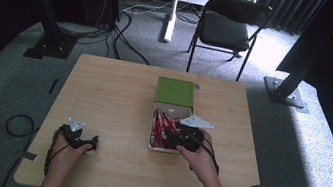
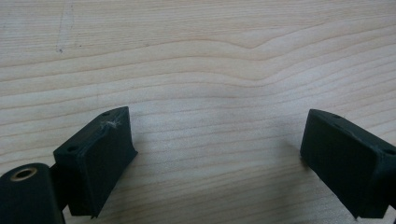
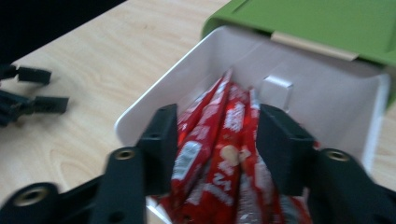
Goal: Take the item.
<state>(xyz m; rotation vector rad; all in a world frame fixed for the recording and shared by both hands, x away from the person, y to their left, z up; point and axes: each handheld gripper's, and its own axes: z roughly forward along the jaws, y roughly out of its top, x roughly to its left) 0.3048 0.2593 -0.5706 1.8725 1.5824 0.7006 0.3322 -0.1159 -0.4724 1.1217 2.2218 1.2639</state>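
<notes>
Left gripper [image 1: 77, 136]: mine, parked on the table [image 1: 113, 100], jaws wide apart, nothing between.
Right gripper [image 3: 217, 140]: jaws apart, straddling the red sachets [image 3: 219, 154].
Sachets: in the white drawer [image 3: 317, 88]; I judge them light, soft, slippery; pinch 1 mid-length.
Green sleeve [image 1: 175, 92]: beyond.

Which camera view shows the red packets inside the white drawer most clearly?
The right gripper view: the red packets lie close, lengthwise in the white drawer, between the open jaws of the right gripper. The high view shows them small, partly covered by that gripper. The left gripper view looks at bare table.
</notes>
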